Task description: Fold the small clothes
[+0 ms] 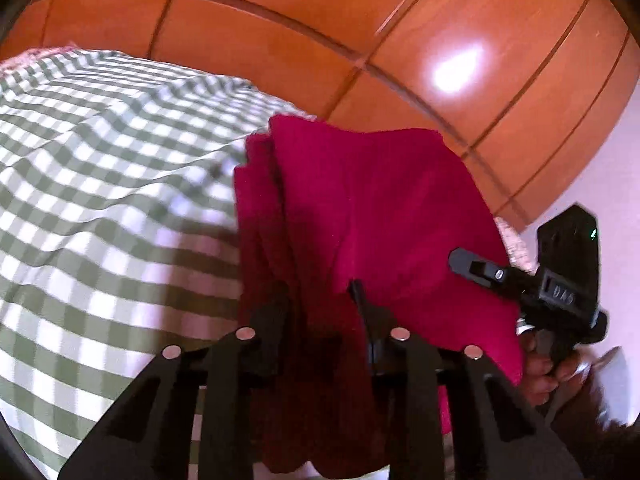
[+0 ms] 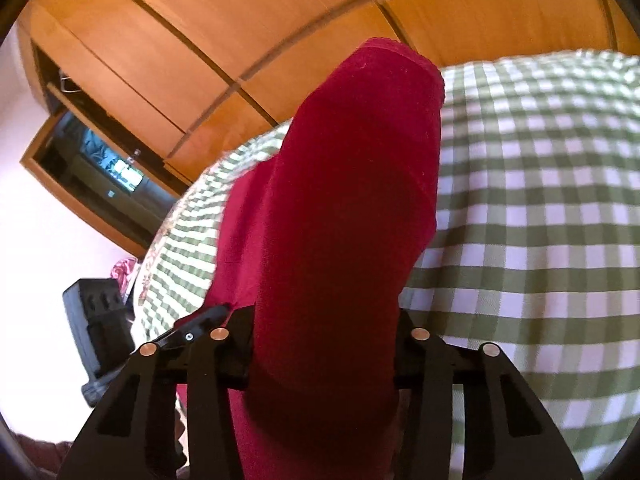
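Note:
A small red garment (image 1: 372, 208) is held up above the green-and-white checked bed cover (image 1: 100, 168). My left gripper (image 1: 320, 300) is shut on its edge, and the cloth hangs folded between and over the fingers. My right gripper (image 2: 324, 328) is shut on the same red garment (image 2: 352, 200), which drapes over its fingers and hides the tips. The right gripper also shows in the left wrist view (image 1: 480, 268), at the garment's right edge. The left gripper's body shows at the lower left of the right wrist view (image 2: 100, 328).
The checked bed cover (image 2: 540, 220) fills the space under both grippers. Wooden wardrobe doors (image 1: 360, 20) stand behind the bed. An open wooden compartment with dark items (image 2: 100, 172) is on the left, against a white wall (image 2: 36, 220).

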{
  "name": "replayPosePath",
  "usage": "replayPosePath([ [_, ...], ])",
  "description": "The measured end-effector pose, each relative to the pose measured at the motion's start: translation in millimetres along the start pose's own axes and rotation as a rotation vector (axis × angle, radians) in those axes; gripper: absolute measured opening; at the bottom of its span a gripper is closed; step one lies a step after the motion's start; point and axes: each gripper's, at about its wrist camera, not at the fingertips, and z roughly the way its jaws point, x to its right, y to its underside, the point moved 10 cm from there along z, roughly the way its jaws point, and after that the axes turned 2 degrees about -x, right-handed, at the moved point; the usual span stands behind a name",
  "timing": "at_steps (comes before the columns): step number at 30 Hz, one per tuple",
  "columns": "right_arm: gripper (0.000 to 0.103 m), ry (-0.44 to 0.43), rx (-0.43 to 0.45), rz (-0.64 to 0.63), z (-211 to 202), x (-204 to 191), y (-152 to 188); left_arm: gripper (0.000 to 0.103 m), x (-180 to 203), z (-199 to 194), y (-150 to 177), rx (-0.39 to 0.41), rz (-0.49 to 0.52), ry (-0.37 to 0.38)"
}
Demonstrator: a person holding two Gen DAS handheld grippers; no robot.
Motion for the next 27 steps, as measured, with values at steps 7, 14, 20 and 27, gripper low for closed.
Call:
replayPosePath([
  [7,0.043,0.038,0.173,0.013,-88.2,19.2,-21.7,0.026,102.6,35.6,-36.8,-0.028,0.168,0.131],
  [14,0.043,0.193,0.364,0.145,-198.3,113.3,-44.6,0.026,239.9,132.2,-52.5,-0.127,0.386,0.214],
  [20,0.052,0.420,0.339,0.338,-217.8,226.9,-10.8,0.039,258.7,250.2,9.4,-0.363,0.492,0.033],
  [27,0.079,0.470,0.346,0.439,-211.5,261.9,18.6,0.060,239.5,239.2,2.0,-0.309,0.406,0.009],
])
